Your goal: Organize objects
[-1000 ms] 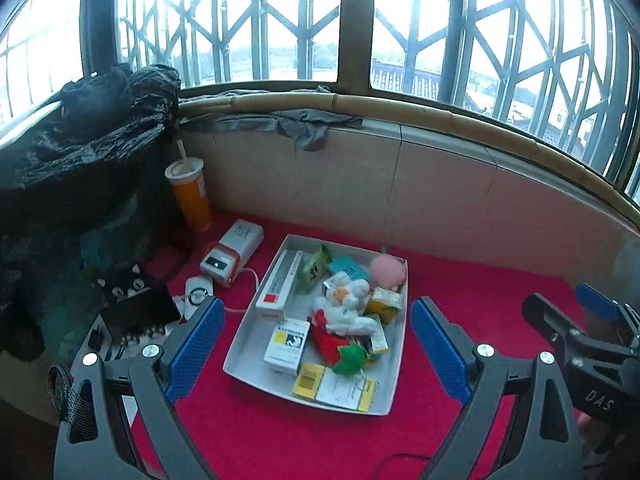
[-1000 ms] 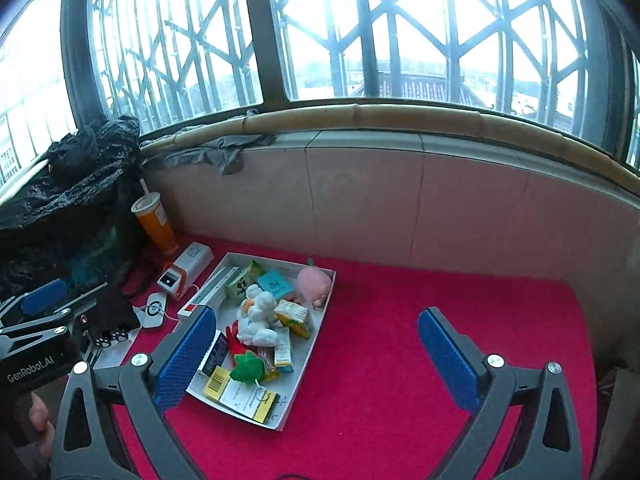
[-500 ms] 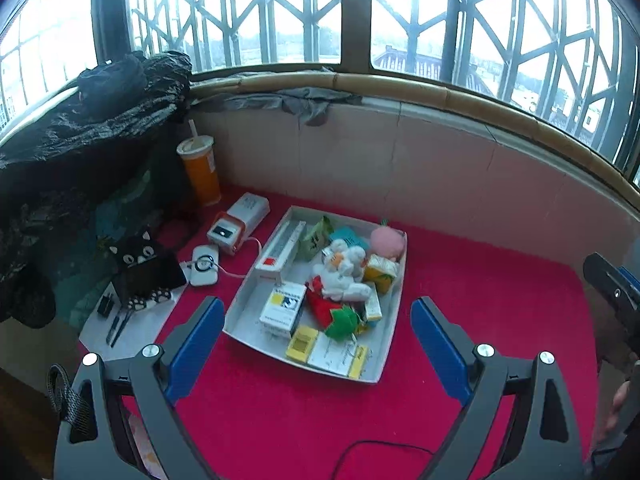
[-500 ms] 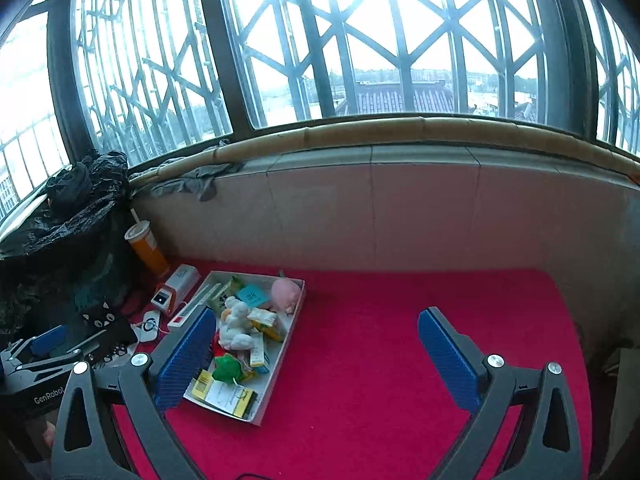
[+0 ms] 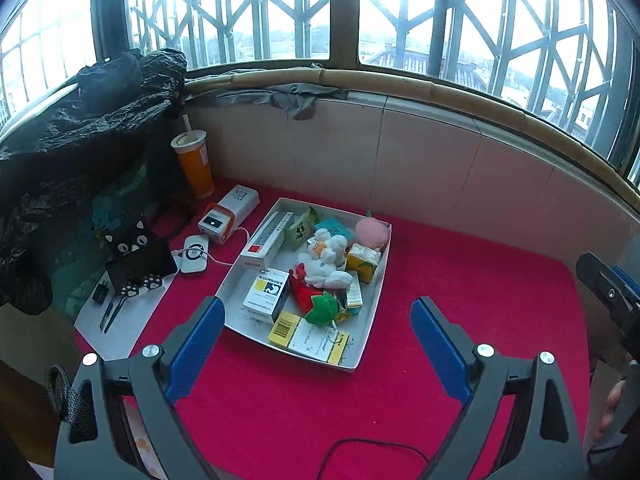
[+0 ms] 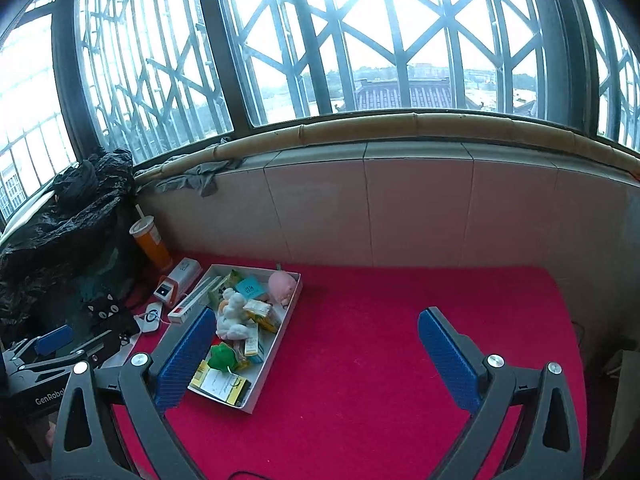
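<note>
A white tray (image 5: pixel 372 308) lies on the red cloth, filled with a white plush (image 5: pixel 326 258), a pink plush (image 5: pixel 372 232), a green and red plush (image 5: pixel 320 308), a long white box (image 5: pixel 266 240) and several small boxes. My left gripper (image 5: pixel 316 301) hovers open in front of the tray, nothing between its blue pads. My right gripper (image 6: pixel 317 313) is open and empty too, set back to the right of the tray (image 6: pixel 278 344). Each gripper shows at the edge of the other's view: the right gripper (image 5: pixel 608 292) and the left gripper (image 6: pixel 52 344).
Left of the tray stand an orange cup with a straw (image 5: pixel 194 164), a white and orange device (image 5: pixel 228 214), a round white charger (image 5: pixel 194 254), a black cat pouch (image 5: pixel 136 256) and black plastic bags (image 5: pixel 80 112). A tiled wall closes the back. A thin cable (image 5: pixel 372 452) lies near the front.
Both grippers have drawn back from the tray, which looks smaller now. The right gripper has slid to the right edge of the left wrist view. Jaws unchanged.
</note>
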{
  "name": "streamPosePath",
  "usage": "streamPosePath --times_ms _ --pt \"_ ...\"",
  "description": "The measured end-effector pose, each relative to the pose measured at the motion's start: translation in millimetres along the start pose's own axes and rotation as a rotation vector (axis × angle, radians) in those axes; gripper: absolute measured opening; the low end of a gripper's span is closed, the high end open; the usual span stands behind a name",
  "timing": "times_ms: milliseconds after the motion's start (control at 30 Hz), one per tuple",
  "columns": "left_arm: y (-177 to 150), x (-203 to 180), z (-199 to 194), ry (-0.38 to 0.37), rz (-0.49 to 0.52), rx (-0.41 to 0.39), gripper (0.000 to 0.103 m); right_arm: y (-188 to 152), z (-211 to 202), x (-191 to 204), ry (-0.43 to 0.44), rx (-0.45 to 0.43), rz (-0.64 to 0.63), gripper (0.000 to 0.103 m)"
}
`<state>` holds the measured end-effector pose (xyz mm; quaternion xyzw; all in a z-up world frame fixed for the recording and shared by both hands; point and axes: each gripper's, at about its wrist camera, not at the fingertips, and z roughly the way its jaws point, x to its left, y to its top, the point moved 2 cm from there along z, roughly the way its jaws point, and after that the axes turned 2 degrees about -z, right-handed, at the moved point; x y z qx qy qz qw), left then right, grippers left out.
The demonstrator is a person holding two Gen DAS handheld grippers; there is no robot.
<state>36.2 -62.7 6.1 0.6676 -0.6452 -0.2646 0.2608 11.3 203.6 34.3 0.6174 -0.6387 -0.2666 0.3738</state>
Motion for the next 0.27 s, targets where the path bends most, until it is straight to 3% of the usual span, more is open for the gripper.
streamPosePath --times_ms 267 --pt "-2.9 -2.9 -3.1 0.003 0.005 -0.007 0.094 -2.7 -1.3 -5.1 0.005 0.012 0.009 0.103"
